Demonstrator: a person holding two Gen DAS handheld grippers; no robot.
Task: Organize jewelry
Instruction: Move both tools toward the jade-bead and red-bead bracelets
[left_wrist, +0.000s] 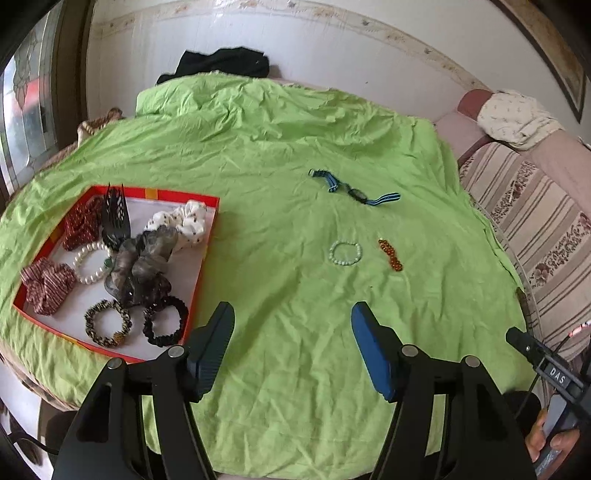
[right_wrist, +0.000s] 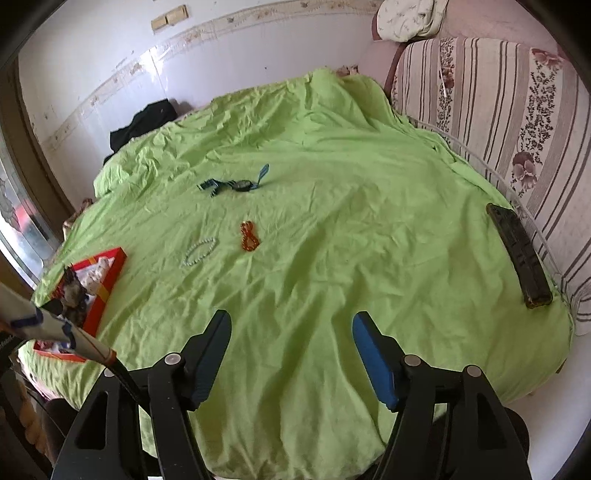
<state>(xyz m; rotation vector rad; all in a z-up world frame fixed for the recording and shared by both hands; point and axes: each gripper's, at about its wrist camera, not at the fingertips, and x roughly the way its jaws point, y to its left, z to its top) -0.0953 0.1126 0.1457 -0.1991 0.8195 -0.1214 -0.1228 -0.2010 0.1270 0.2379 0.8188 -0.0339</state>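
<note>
A red-rimmed box on the green cloth holds scrunchies, a pearl bracelet and a black hair comb. On the cloth lie a pale bead bracelet, an amber bead bracelet and a blue-strapped watch. My left gripper hovers open and empty, just right of the box. The right wrist view shows the same pale bracelet, amber bracelet, watch and box. My right gripper hangs open and empty, well short of them.
A dark flat case lies at the cloth's right edge beside a striped floral sofa. Black cloth is bunched at the far edge by the wall. The other gripper's handle crosses the right view's lower left.
</note>
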